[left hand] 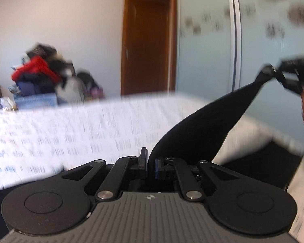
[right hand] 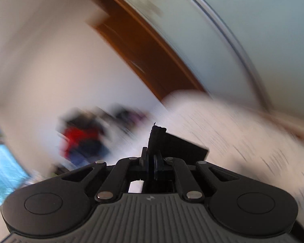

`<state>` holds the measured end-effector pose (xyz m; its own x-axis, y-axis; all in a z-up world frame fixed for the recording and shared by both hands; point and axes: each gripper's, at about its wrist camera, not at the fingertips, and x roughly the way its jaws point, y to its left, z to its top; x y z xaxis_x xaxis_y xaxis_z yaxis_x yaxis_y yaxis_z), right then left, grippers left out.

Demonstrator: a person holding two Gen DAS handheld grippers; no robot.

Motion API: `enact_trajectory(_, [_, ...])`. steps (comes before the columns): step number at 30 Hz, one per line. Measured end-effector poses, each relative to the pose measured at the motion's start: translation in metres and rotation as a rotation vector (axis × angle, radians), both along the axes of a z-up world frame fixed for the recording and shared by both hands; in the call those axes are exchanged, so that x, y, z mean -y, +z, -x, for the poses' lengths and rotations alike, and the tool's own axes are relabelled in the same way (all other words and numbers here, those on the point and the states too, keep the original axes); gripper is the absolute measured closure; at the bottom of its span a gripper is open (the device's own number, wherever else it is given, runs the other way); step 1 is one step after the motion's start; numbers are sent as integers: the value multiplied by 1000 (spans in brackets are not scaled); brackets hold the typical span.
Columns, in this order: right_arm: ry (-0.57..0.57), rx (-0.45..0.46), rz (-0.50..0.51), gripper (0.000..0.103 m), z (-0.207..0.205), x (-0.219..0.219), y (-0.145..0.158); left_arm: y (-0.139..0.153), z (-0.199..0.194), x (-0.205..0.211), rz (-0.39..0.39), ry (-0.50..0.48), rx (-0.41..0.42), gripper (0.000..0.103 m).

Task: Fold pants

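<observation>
The left gripper point(left hand: 151, 167) has its jaws pinched nearly together on one end of the black pants point(left hand: 202, 127). From there the cloth rises in a taut band ahead and to the right, up to the right gripper point(left hand: 273, 71), whose jaws are likewise clamped on the far end. In the right wrist view, the right gripper point(right hand: 151, 160) shows a dark edge of pants point(right hand: 172, 143) standing up between its fingers. Below and ahead of both claws spreads a white patterned bedsheet point(left hand: 71, 129). Beyond it, left of the left claw, sits a heap of clothes point(left hand: 42, 75); straight ahead stands a brown door point(left hand: 143, 46), with a frosted glass panel point(left hand: 204, 56) to its right. The right wrist view is heavily blurred.
</observation>
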<state>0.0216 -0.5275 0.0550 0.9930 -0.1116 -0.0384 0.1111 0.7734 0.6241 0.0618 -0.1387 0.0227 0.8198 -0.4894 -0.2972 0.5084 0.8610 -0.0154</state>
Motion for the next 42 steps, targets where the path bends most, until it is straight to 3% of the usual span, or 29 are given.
enact_trajectory(1, [-20, 15, 36, 98, 13, -5, 8, 3, 3, 1, -19, -35, 3, 89])
enact_trajectory(3, [-80, -66, 36, 98, 34, -7, 2, -5, 9, 12, -129, -139, -28, 89])
enact_trajectory(7, [-190, -401, 2, 98, 65, 3, -56, -43, 27, 31, -320, -288, -74, 88])
enact_trajectory(9, [-195, -448, -107, 98, 85, 10, -84, -52, 36, 32, -355, -327, -79, 88])
enact_trajectory(11, [-209, -470, -129, 98, 98, 6, -94, -56, 42, 30, -378, -336, -56, 88])
enact_trajectory(19, [-230, -548, -10, 98, 105, -7, -89, -57, 46, 21, -401, -375, -58, 88])
enact_trajectory(28, [-218, -592, -40, 97, 98, -1, -96, -63, 47, 25, -429, -390, -81, 84])
enact_trajectory(30, [-267, -576, -23, 89, 102, -4, -91, -56, 49, 22, -418, -415, -97, 79])
enact_trajectory(33, [-408, -570, 159, 82, 101, -29, -72, -43, 51, 15, -352, -461, -123, 63])
enact_trajectory(34, [-378, -545, 210, 82, 99, -40, -66, -40, 50, 15, -327, -462, -126, 61])
enact_trajectory(36, [-210, -518, 252, 82, 88, -60, -61, -35, 45, 16, -283, -438, -137, 59])
enact_trajectory(39, [43, -567, 224, 82, 63, -83, -72, -39, 29, 24, -271, -352, -183, 58])
enact_trajectory(42, [61, -664, 248, 82, 47, -90, -92, -53, 18, 33, -336, -320, -236, 61])
